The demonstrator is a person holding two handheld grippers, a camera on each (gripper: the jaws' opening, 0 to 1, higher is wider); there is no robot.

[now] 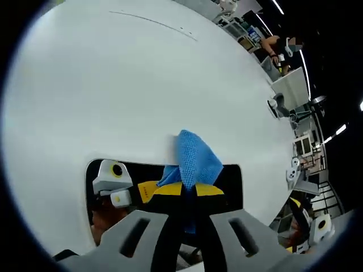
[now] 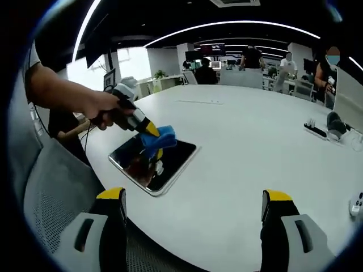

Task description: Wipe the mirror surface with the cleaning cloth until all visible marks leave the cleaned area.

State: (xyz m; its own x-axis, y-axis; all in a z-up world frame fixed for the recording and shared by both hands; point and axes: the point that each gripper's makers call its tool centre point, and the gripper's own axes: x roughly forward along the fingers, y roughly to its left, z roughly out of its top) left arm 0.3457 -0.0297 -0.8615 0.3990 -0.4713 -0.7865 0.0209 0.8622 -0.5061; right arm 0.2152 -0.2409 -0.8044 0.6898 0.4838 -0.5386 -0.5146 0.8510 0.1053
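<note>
The left gripper (image 2: 148,131) is pinching the blue cloth (image 2: 161,137) onto the mirror (image 2: 170,164) near the table (image 2: 238,147) edge; pushing could be sliding it off. The right gripper (image 2: 193,212) is hanging spread.

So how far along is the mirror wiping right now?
Done: the left gripper is shut on the blue cloth and has it pressed on the mirror lying flat on the white table. In hand: the wiping itself, near the mirror's far edge. Left: I can't make out any marks in the reflections, so whether the glass is clean is unclear. The right gripper hangs open, apart from the mirror.
</note>
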